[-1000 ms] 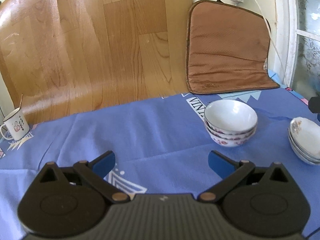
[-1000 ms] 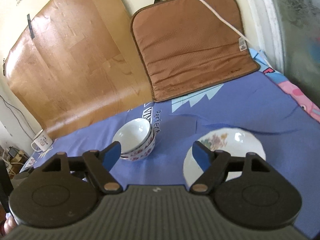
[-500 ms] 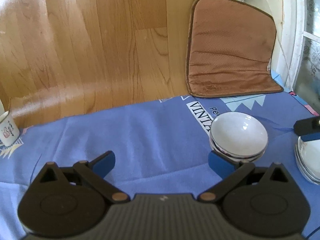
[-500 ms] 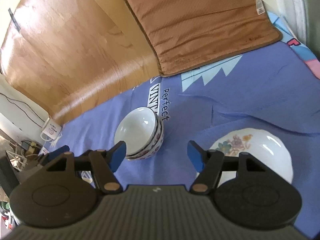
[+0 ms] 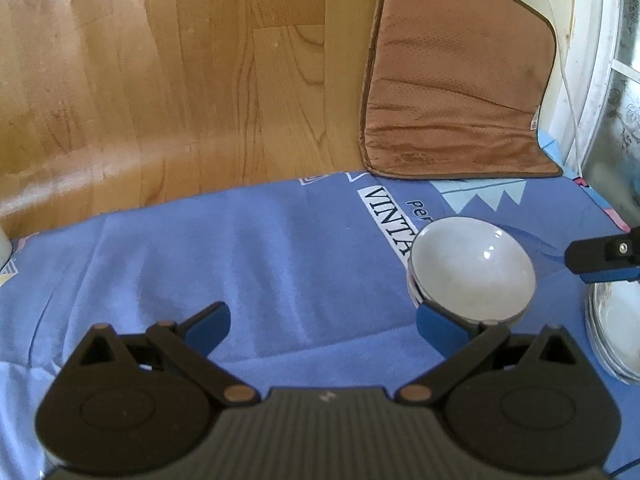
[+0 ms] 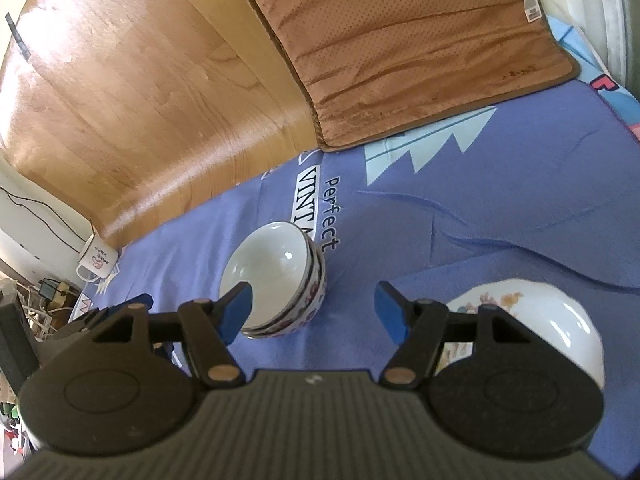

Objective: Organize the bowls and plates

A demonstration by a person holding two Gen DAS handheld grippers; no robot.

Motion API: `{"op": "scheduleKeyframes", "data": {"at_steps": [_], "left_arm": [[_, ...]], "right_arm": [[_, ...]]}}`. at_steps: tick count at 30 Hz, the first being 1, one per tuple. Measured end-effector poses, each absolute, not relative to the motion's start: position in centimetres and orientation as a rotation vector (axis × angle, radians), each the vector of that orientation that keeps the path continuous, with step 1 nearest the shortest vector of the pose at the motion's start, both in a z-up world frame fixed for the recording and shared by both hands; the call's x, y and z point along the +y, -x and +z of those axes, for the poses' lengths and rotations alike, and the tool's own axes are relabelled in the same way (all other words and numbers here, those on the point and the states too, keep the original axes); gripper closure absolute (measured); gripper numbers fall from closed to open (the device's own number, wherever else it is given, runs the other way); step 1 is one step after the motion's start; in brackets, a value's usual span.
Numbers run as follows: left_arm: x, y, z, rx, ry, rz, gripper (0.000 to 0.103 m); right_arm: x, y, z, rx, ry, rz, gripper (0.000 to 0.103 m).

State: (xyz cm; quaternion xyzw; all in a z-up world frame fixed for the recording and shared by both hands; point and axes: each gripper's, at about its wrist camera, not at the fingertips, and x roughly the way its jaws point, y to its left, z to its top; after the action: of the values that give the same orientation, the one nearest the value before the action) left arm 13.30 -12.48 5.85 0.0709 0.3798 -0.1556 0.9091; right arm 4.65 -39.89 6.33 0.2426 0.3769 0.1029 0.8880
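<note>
Both claws wide open and empty, left gripper (image 5: 322,322) nearest the stacked bowls (image 5: 472,268) just off its right fingertip, right gripper (image 6: 316,312) between bowls and plates (image 6: 560,320).

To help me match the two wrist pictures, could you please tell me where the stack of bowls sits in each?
Left wrist view: stack of bowls at right of centre, just beyond the right blue pad.
Right wrist view: stack of bowls at centre-left, behind the left blue pad.
Shared landmark: the brown cushion propped at the back.
</note>
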Motion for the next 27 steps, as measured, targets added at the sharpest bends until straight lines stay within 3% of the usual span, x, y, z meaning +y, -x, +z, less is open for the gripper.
{"op": "scheduleKeyframes", "data": {"at_steps": [27], "left_arm": [[-13.1, -14.2, 5.6, 0.801, -0.128, -0.357, 0.000]], "right_arm": [[-39.7, -5.9, 6.0, 0.799, -0.512, 0.227, 0.033]]}}
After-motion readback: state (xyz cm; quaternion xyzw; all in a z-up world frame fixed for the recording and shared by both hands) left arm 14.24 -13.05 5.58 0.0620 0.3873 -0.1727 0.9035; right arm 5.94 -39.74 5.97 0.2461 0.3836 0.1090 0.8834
